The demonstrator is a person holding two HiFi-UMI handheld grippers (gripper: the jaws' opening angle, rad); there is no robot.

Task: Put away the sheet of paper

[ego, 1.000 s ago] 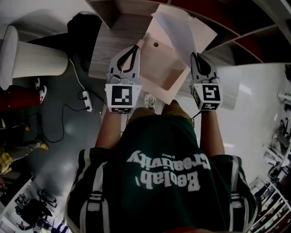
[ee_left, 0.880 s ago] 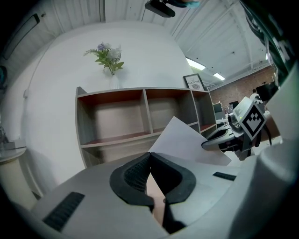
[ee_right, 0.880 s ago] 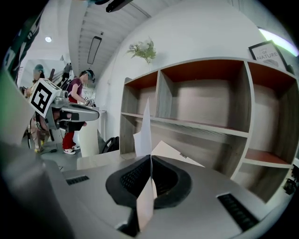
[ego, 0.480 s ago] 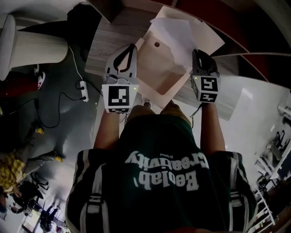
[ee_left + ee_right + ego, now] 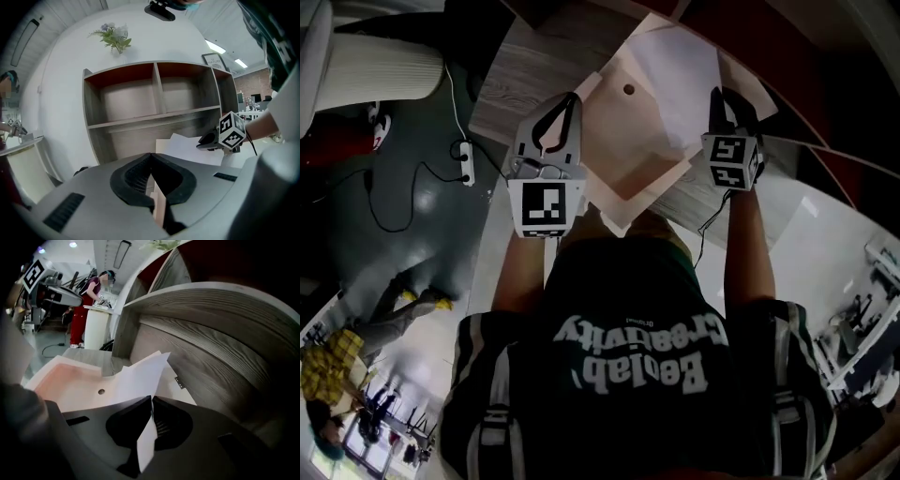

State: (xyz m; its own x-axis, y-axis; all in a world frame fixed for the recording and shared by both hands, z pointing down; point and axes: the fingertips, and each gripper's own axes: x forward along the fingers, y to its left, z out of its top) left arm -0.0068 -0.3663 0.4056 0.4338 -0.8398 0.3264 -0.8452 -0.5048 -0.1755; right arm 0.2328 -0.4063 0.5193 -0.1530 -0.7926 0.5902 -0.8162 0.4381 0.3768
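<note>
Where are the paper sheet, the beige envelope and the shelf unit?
sheet of paper (image 5: 675,80), head view, its flat white middle.
beige envelope (image 5: 623,141), head view, face below the round hole.
shelf unit (image 5: 154,118), left gripper view, middle shelf board.

A white sheet of paper, plain and slightly curled, lies slanted over a pale peach document envelope; its near right edge is pinched in the closed jaws of the right gripper, its far corners pointing toward the back of the wood-grain tabletop; the envelope is flat and large, with a small round dot near its far end; its left edge is clamped by the left gripper; its near corner overhangs the tabletop's near edge.
</note>
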